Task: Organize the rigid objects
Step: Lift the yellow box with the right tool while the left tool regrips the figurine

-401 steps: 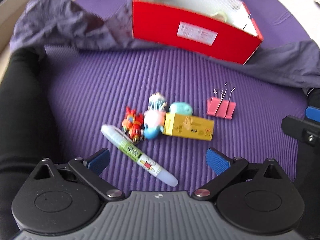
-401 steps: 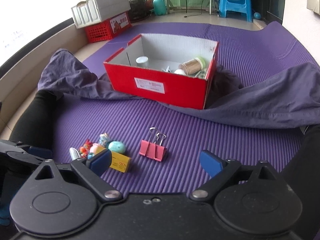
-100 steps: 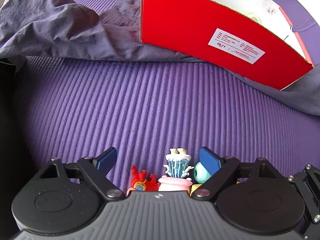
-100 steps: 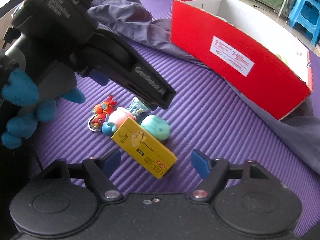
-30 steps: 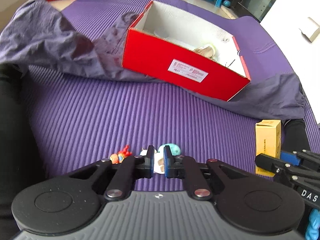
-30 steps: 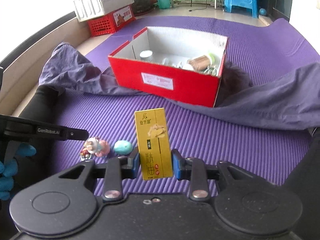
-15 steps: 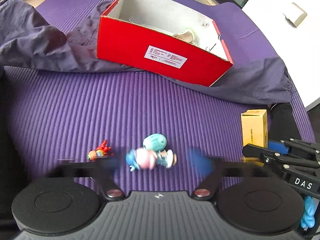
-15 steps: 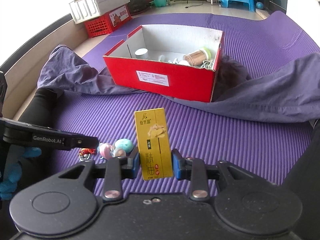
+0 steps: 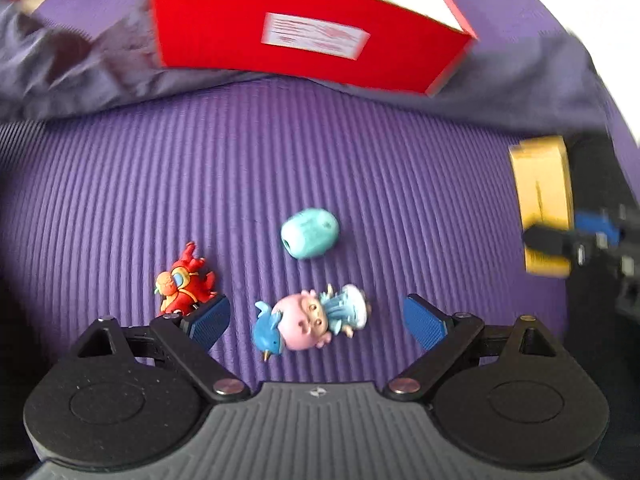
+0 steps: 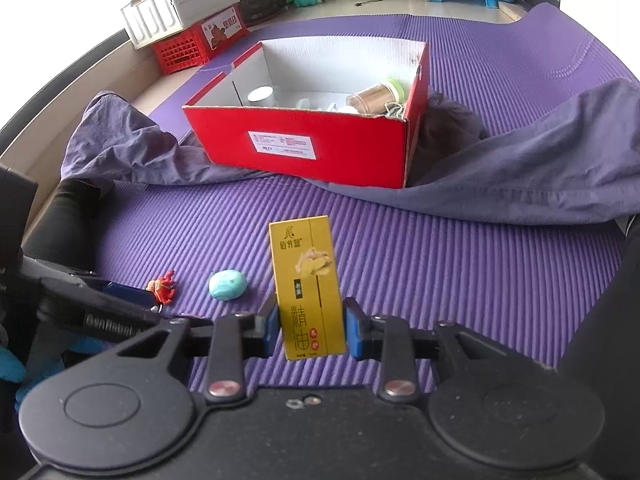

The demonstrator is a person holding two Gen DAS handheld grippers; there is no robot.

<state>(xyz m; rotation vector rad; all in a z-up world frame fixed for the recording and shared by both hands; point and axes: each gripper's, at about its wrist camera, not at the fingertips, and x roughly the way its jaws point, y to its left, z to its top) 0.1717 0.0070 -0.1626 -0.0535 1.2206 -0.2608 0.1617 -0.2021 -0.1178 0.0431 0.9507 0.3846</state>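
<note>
Left gripper (image 9: 314, 318) has dropped closer to the mat since a second ago, and its jaws, then pinched together, now stand wide apart with nothing pressed between the pads. The pink doll figure (image 9: 310, 322) lies on its side on the purple mat (image 9: 280, 160) between the two blue fingertips (image 9: 210, 316), touching neither. Red toy figure (image 9: 182, 282) sits just beside the left fingertip, partly behind it. Teal egg-shaped piece (image 9: 310, 232) rests a little farther up the mat, apart from the doll.

Right gripper (image 10: 310, 330) is clamped on the yellow carton (image 10: 308, 288), pads pressed to both narrow sides near its lower end, carton upright and raised off the mat. Same carton shows at the right edge of the left wrist view, blurred.

Red box (image 10: 316, 144) stands open at the far end of the mat, on a grey-purple cloth (image 10: 540, 168); a jar and a few small items lie inside, too small to name. Left wrist view is motion-blurred near the top.
</note>
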